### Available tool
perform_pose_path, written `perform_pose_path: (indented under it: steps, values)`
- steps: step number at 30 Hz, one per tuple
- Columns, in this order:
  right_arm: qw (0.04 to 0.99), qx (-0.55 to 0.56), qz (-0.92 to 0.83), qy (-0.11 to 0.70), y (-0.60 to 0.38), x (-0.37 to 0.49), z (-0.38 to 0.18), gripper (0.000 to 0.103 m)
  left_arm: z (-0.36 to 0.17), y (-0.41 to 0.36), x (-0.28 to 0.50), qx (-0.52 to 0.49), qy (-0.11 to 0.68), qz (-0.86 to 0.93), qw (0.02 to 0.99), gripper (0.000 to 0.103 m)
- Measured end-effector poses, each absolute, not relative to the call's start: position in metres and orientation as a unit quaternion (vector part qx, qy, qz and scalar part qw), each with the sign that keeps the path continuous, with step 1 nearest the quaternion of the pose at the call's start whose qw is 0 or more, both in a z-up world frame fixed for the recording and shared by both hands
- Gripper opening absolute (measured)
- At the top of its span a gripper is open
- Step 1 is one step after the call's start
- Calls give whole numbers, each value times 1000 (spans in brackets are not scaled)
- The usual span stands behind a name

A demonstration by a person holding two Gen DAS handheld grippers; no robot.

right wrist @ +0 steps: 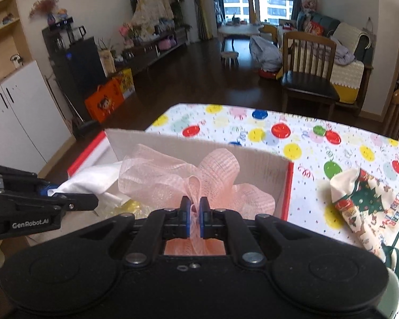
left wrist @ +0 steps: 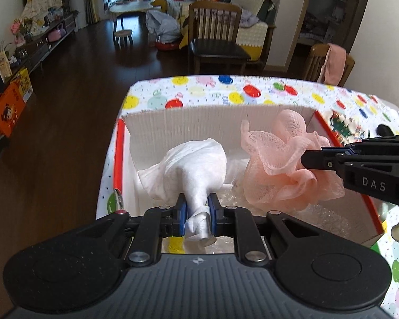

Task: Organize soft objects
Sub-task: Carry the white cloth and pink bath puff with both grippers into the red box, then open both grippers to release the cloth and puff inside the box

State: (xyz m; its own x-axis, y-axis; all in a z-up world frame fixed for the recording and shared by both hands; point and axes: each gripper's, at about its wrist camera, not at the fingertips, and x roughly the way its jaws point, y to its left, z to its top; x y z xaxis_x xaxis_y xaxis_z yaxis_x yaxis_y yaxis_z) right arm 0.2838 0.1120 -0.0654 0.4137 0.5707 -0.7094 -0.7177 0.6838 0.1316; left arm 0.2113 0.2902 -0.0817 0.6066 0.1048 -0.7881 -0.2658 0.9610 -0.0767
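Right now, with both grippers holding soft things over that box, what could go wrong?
1. The pink mesh puff is frilly; it might snag on the right gripper when released.
2. The left gripper pinches only the white cloth's twisted end, so it could slip out early.
3. Both grippers crowd one box and could bump.

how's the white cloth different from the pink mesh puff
The white cloth is smooth, opaque fabric twisted to a knot; the pink puff is see-through ruffled netting. The cloth is in the left tongs, the puff in the right tongs. Both are soft and held over the same box.
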Motion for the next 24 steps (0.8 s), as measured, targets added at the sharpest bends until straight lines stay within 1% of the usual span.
perform_pose_path:
  steps: [9,18,20,24]
  values:
    - [823,-92,376,415,111,289,-80,7,-105,282,223,-84,464,92,877,16]
    - [816,-97,384,421,110,283,-81,20,-114,273,225,-80,481,95,868,17]
    - [817,-97,384,419,110,281,-79,26,-112,272,223,-85,480,96,868,19]
    - [819,-99,383,416,107,279,-73,32,-108,268,221,-85,478,96,869,20]
